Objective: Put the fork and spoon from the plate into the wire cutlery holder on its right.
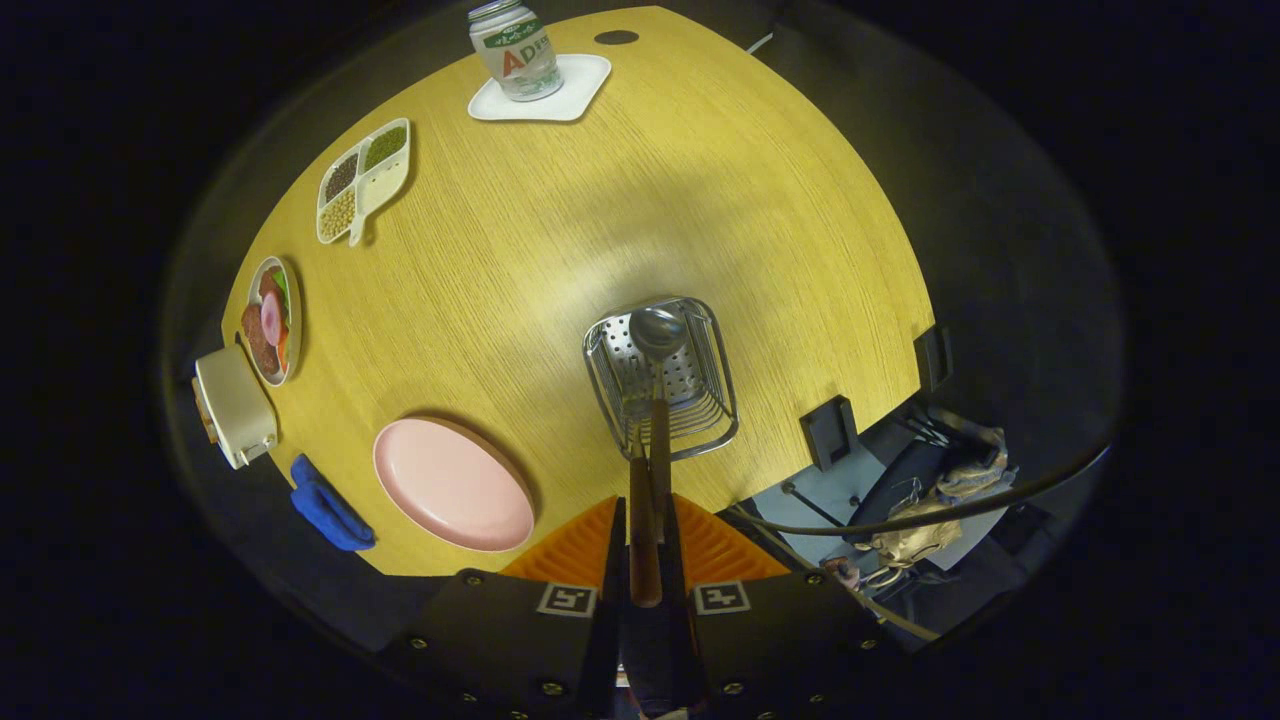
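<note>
At the bottom centre of the frame the tool (pixel 645 540) is pressed together on two slim handles at once: the spoon (pixel 657 335) and the fork (pixel 634 385) are pinched side by side between its fingers. Both pieces reach forward over the wire cutlery holder (pixel 662 375), which stands on the desk (pixel 600 230) just ahead of the fingers, near the frame's middle. The spoon's bowl hangs over the holder's far end, and the fork's tines sit over its perforated floor. The pink plate (pixel 453 483) lies bare at lower left, beside the holder.

Both utensils look stiff and light, with smooth wooden-looking handles and polished metal heads, so I judge them slippery, and liable to pivot or slide against each other in one pinch. The hold is at the rear of the handles, leaving the heads free; a grip nearer the middle would probably steady them better. The step in hand seems to be lowering them into the holder.
</note>
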Available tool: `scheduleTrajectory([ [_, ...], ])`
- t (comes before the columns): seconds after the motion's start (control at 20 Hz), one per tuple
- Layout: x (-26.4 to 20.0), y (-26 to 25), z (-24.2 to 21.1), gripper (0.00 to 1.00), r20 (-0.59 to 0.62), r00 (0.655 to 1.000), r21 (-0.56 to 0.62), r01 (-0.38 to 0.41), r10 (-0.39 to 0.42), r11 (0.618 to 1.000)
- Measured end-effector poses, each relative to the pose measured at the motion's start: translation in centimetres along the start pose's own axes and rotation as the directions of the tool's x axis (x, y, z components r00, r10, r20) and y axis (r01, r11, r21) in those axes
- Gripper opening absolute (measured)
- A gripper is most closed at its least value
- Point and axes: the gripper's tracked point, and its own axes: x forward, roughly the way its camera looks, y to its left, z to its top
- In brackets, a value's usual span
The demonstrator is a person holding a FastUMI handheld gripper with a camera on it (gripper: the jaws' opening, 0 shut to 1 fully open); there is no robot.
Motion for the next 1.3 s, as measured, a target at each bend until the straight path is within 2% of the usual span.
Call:
scheduleTrajectory([
  [0.1,-0.4,0.0,0.4,0.23,0.033,0.999,-0.009,0.001,0.0,1.0],
  [0.15,-0.6,-0.1,0.8,0.29,0.047,0.999,-0.013,0.008,-0.007,1.0],
  [0.3,-0.7,-0.5,0.8,0.34,0.062,0.998,-0.025,0.034,-0.032,0.999],
  [0.4,-0.7,-0.5,1.0,0.45,0.081,0.996,-0.022,0.039,-0.037,0.999],
  [0.55,-0.9,-0.7,2.3,0.47,0.176,0.983,-0.031,0.065,-0.059,0.997],
  [0.6,-1.0,-0.7,3.0,0.62,0.228,0.972,-0.036,0.075,-0.064,0.997],
  [0.7,-1.5,-0.3,4.2,0.74,0.326,0.944,-0.041,0.075,-0.057,0.996],
  [0.75,-1.8,0.0,4.7,0.74,0.374,0.927,-0.044,0.063,-0.042,0.997],
  [0.85,-3.0,0.5,5.6,0.74,0.481,0.877,-0.042,0.043,-0.018,0.998],
  [0.95,-4.7,0.7,6.4,0.74,0.596,0.803,-0.037,0.026,0.002,0.999],
  [1.1,-8.2,1.2,6.9,0.74,0.757,0.652,-0.053,0.004,0.038,0.999],
  [1.3,-13.4,2.4,6.0,0.74,0.892,0.442,-0.109,-0.002,0.098,0.994],
])
